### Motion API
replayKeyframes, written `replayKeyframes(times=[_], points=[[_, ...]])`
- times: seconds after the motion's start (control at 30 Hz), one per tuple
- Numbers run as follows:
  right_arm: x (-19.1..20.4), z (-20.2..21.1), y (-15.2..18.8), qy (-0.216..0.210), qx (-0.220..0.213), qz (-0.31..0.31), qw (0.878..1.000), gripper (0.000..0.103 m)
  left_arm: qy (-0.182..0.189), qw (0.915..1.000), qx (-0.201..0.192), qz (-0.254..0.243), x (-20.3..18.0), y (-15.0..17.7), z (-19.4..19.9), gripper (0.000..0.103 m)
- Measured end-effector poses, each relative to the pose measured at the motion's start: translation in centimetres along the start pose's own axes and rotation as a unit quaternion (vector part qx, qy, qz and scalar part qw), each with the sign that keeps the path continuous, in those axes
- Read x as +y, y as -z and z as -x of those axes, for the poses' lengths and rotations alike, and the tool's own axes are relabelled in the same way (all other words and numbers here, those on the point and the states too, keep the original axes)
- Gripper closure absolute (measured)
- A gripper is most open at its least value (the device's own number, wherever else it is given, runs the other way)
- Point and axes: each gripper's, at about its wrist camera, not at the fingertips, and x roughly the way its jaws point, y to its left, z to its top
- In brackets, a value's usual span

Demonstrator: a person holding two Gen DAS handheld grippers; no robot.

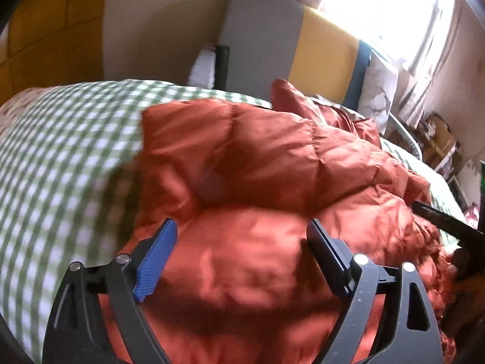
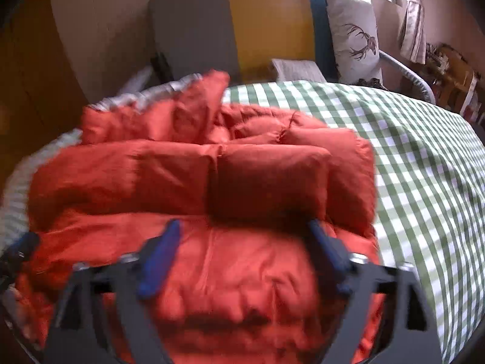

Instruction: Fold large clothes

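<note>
Puffy quilted orange-red down jacket [image 1: 257,163] bundled on green-checked bedcover [image 1: 60,139]; left gripper [image 1: 242,248] and right gripper [image 2: 242,248] spread wide, empty; best pinched at paired edges, folded evenly.

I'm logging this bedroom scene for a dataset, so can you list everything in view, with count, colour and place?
Puffer jacket: one, orange-red, bunched on the bed.
Bed cover: one, green and white check, under the jacket.
Headboard: one, grey, yellow and teal panels, behind the bed.
Pillow: one, white with antler print, against the headboard.
Curtains: pale, at the window.
Left tool: one, black with blue pad, open over the jacket.
Right tool: one, black with blue pads, open over the jacket.
</note>
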Motion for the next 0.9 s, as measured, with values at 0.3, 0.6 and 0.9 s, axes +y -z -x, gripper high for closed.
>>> replayKeyframes(times=[0.3, 0.6, 0.9], points=[[-4.7, 6.9, 6.0, 0.001, 0.016, 0.001, 1.000, 0.014, 0.002, 0.9996, -0.001, 0.029, 5.2, 5.5, 7.8, 0.017], [-9.7, 11.4, 15.9, -0.049, 0.093, -0.031, 0.994, 0.013, 0.024, 0.9983, 0.038, 0.038, 8.0, 12.9, 13.2, 0.019], [-10.6, 15.4, 22.5, -0.130, 0.133, -0.065, 0.980, 0.012, 0.062, 0.9908, 0.098, 0.070, 9.2, 19.4, 16.1, 0.025]])
